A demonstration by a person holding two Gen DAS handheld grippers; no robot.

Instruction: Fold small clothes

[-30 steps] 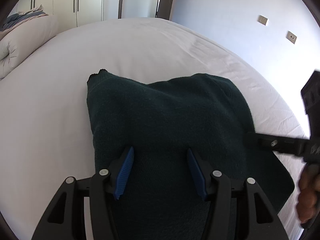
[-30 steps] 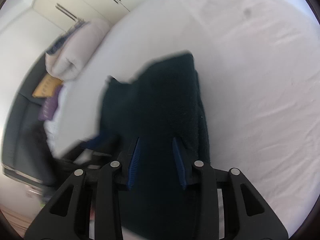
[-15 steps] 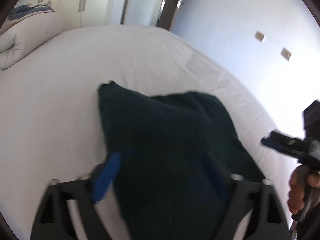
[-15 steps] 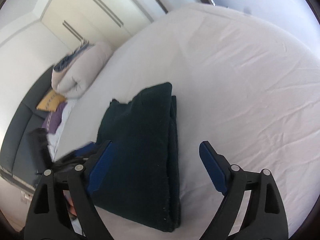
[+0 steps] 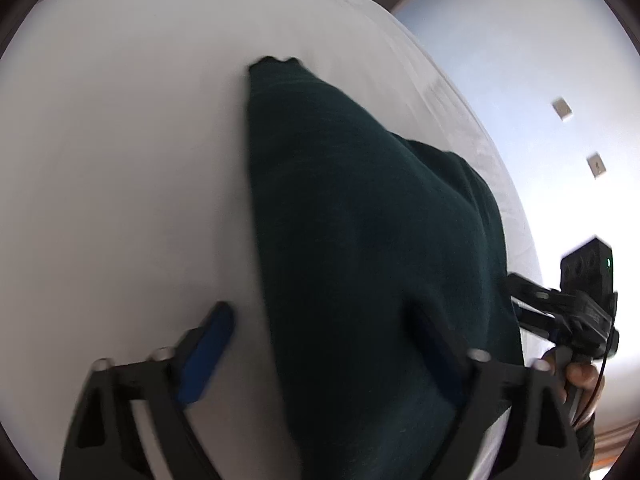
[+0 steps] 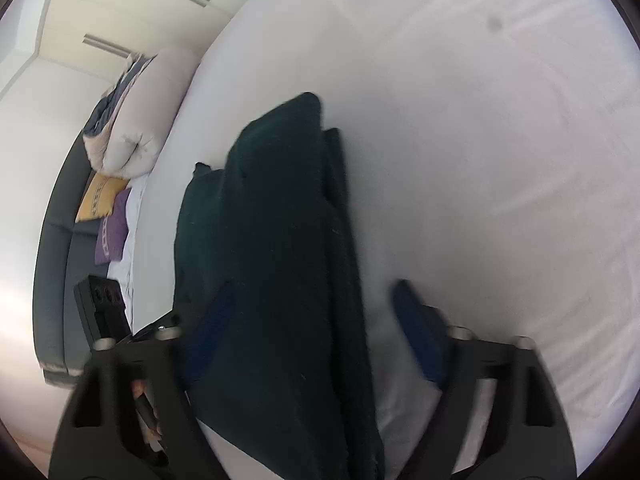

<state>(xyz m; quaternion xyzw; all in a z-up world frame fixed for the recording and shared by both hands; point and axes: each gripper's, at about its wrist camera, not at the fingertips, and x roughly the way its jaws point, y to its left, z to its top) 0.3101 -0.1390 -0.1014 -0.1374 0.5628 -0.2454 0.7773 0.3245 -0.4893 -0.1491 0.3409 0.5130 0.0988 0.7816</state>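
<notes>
A dark green folded garment (image 5: 360, 240) lies on the white bed (image 5: 120, 160). My left gripper (image 5: 324, 344) is open, with its left fingertip (image 5: 212, 340) beside the garment's left edge and its right finger over the cloth. In the right wrist view the garment (image 6: 280, 260) shows in stacked layers. My right gripper (image 6: 308, 332) is open and straddles the garment's near right edge, with its right fingertip (image 6: 416, 320) over the sheet. The right gripper also shows in the left wrist view (image 5: 560, 308), held by a hand.
A rolled white duvet (image 6: 148, 120) and yellow and purple cushions (image 6: 108, 216) lie at the bed's far left by a grey headboard (image 6: 52, 260). Wardrobe doors (image 6: 120, 12) stand behind. A wall with sockets (image 5: 560, 108) is at the right.
Both grippers opened wide and let go of the garment, which now lies folded on the bed. Both cameras have tilted and moved closer over the cloth.
</notes>
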